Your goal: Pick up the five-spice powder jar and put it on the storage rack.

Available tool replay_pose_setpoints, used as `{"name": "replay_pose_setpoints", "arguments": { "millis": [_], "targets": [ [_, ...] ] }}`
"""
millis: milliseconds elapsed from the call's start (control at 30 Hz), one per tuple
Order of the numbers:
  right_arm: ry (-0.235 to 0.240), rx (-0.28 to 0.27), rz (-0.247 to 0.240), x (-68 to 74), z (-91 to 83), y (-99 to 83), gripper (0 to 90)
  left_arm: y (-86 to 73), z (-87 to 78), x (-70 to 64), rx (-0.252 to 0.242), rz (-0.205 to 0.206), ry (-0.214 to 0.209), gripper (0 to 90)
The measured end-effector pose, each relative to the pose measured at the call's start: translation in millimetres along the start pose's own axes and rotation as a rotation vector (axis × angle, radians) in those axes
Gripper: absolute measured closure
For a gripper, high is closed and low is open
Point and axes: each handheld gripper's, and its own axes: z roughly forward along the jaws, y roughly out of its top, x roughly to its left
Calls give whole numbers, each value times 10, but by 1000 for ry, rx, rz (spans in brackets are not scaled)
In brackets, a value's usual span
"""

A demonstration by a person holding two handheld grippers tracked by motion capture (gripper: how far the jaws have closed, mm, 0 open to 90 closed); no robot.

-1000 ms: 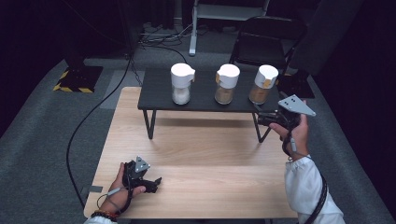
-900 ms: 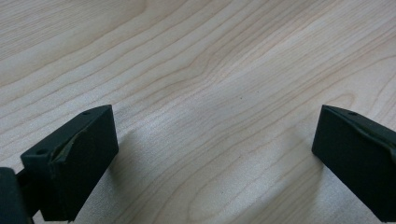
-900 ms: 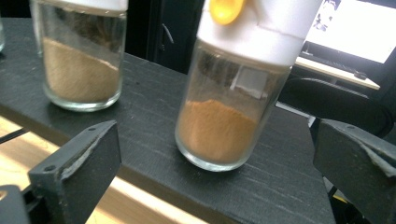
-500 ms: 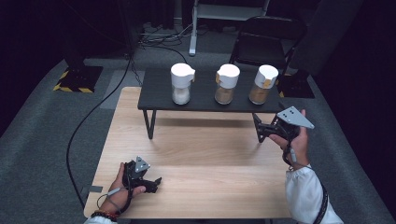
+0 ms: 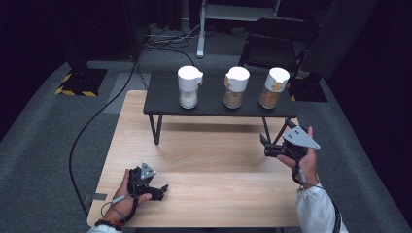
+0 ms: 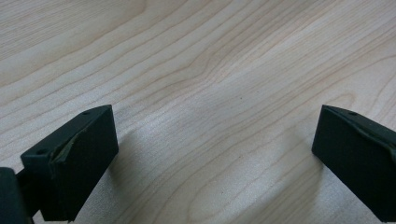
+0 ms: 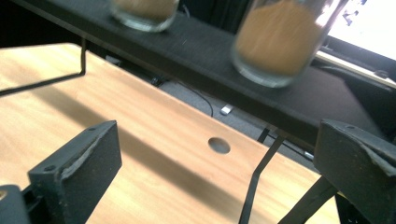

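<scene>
A low black shelf on thin metal legs stands at the far end of the light wooden table; on it, three white-lidded glass jars sit in a row.

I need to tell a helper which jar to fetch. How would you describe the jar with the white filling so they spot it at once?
Find the low black shelf standing across the far end of the wooden table. Three white-capped jars stand in a row on it; take the leftmost jar. Its contents are white, while the other two jars hold brown filling.
</scene>
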Motion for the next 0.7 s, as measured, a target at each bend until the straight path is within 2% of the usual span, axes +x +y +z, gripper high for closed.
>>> {"name": "replay_pose_setpoints", "arguments": {
  "millis": [300, 700],
  "targets": [
    [28, 33, -22, 108, -3, -135, 7, 0, 0, 0, 0, 0, 0, 1],
    [79, 107, -69, 185, -1, -309, 7, -1, 0, -1, 0, -2, 0, 1]
  ]
}}
